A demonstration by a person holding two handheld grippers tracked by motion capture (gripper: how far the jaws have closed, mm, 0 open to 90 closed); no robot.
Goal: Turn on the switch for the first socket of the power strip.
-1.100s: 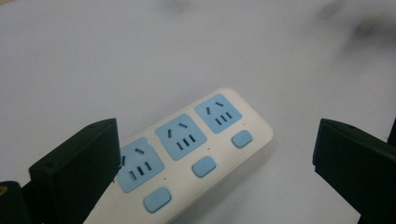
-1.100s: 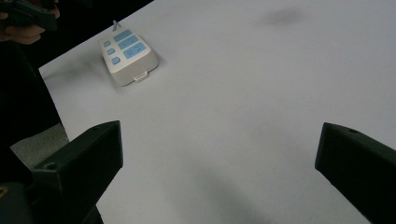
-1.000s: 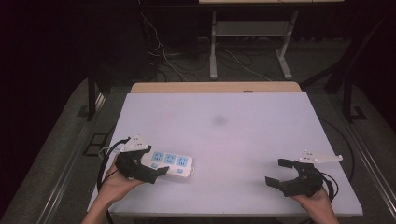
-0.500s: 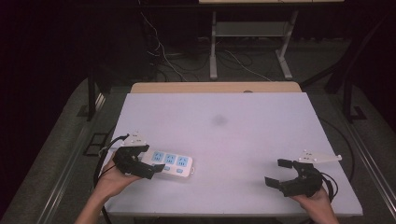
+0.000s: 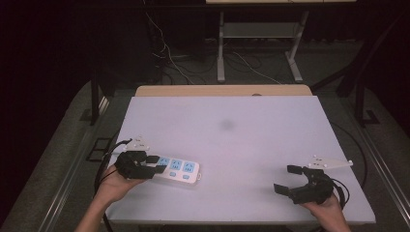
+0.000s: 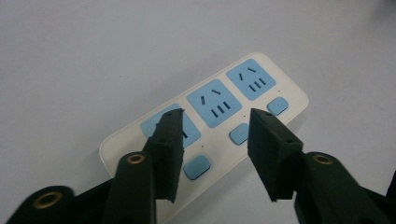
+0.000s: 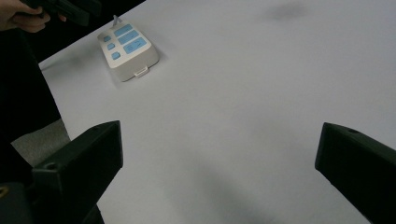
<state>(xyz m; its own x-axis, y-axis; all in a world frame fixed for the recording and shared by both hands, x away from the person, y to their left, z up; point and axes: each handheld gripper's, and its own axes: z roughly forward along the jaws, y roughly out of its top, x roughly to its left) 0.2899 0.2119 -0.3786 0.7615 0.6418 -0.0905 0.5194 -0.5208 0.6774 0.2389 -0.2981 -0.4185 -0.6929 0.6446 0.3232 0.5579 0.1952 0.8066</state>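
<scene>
A white power strip with three blue sockets lies flat at the near left of the pale table, where a person's left tool hovers at its left end. In the left gripper view the two black jaws stand apart above the strip, one over the endmost socket and the other over the row of blue switch buttons; whether either jaw touches the casing cannot be told. Nothing is clamped between them.

At the near right of the table, well apart from the strip, the right tool rests low in the person's hand with its jaws spread wide on nothing. Its own camera looks across bare table to the strip in the far corner of that view.

The risk from here appears to lie in the grip itself. The strip is wide, smooth and rounded at its edges, and the jaws sit on its top face, not astride its sides; closing there would likely press a switch or skid off the plastic. A hold taken only at the end could also let the long body droop or swing when lifted, and a careless push might slide it off the table's near left edge.
</scene>
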